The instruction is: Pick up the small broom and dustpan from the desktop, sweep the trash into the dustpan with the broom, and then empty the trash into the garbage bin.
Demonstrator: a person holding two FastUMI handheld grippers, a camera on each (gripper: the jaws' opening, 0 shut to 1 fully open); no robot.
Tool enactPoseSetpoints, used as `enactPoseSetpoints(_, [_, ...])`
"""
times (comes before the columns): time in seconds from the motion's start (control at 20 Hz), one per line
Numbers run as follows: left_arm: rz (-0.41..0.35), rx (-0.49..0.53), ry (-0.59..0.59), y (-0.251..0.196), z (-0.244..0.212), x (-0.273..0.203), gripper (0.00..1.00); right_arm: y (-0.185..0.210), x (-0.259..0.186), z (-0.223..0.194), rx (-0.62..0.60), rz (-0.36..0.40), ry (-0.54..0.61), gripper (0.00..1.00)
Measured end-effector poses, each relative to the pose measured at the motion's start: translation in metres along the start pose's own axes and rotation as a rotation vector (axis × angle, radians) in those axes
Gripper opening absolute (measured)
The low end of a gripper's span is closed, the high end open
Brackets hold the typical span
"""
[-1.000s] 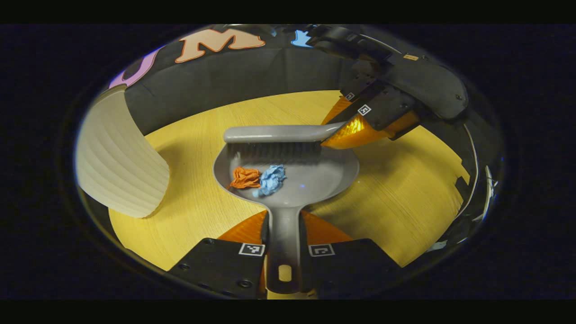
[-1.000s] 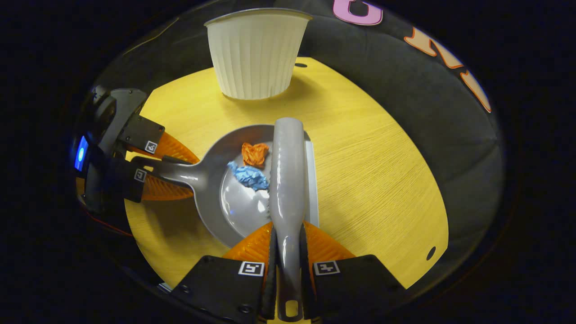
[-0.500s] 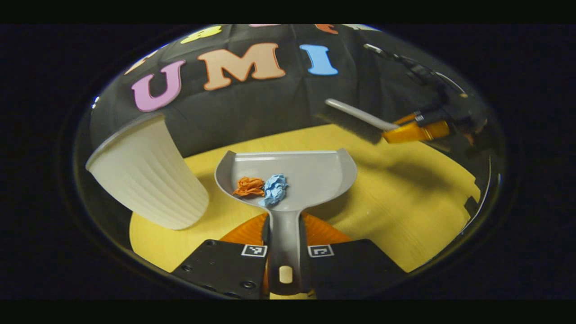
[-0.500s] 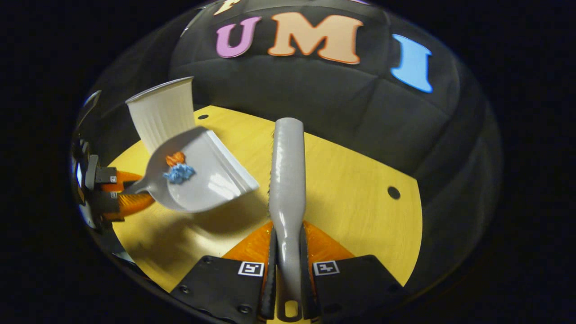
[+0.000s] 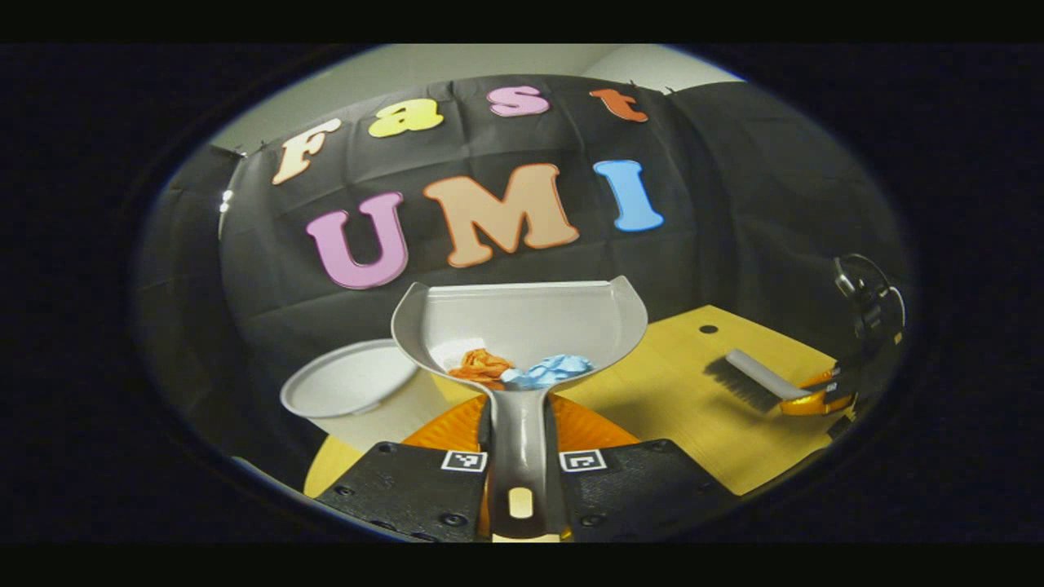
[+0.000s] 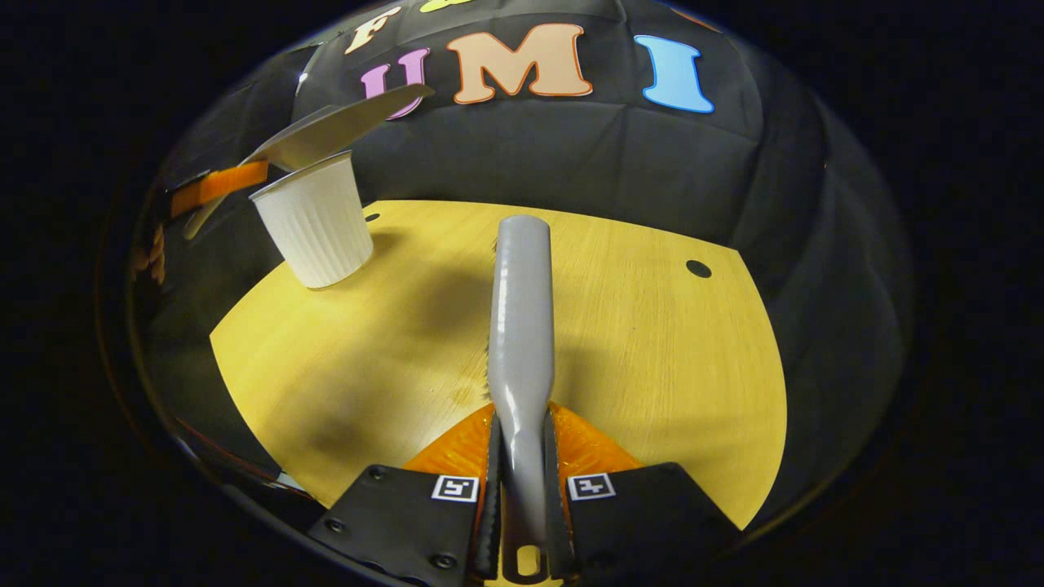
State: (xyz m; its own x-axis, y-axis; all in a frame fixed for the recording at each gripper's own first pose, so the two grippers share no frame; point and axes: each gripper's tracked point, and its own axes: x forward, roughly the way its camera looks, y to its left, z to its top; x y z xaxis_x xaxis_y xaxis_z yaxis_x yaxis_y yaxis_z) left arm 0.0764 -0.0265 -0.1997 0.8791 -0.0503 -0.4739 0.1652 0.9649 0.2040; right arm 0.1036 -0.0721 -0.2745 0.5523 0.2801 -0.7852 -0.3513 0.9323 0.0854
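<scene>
Holding the loaded dustpan point(image 5: 522, 326) clamped in the left gripper point(image 5: 522, 461), raised beside the garbage bin point(image 5: 351, 391) at lower left.
Right gripper point(image 6: 522, 489) clenched the broom point(image 6: 519, 310); tipping slowly over the rim would probably keep the trash point(image 5: 526, 368) from spilling.

1. The right gripper point(image 6: 522, 481) has both orange fingers point(image 6: 461, 447) pressed on the handle of the grey broom point(image 6: 520, 326), which points straight ahead over the yellow tabletop point(image 6: 652, 367).
2. A white ribbed garbage bin point(image 6: 314, 224) stands upright near the tabletop's far left edge.
3. The grey dustpan point(image 6: 334, 134) is held in the air just above the bin's rim, seen edge-on.
4. The left gripper point(image 6: 216, 186) holds the dustpan's handle at the far left; how its fingers stand is unclear.
</scene>
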Motion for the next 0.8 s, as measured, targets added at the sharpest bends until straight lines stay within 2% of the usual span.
enactPoseSetpoints(0.15, [0.111, 0.054, -0.016, 0.066, 0.037, -0.013, 0.17, 0.011, -0.001, -0.004, -0.006, 0.028, -0.006, 0.25])
enactPoseSetpoints(0.3, [0.229, 0.11, 0.024, 0.135, 0.036, -0.016, 0.17, 0.024, -0.003, -0.003, 0.003, 0.048, -0.017, 0.25])
enactPoseSetpoints(0.5, [0.356, 0.326, 0.122, 0.21, 0.015, -0.022, 0.17, 0.03, 0.001, -0.008, -0.003, 0.048, -0.01, 0.25])
enactPoseSetpoints(0.7, [0.366, 0.489, 0.232, 0.236, -0.019, -0.018, 0.18, 0.033, 0.008, -0.011, -0.005, 0.049, 0.011, 0.26])
enactPoseSetpoints(0.8, [0.358, 0.644, 0.281, 0.238, -0.028, -0.015, 0.18, 0.036, 0.011, -0.01, -0.011, 0.05, 0.013, 0.26])
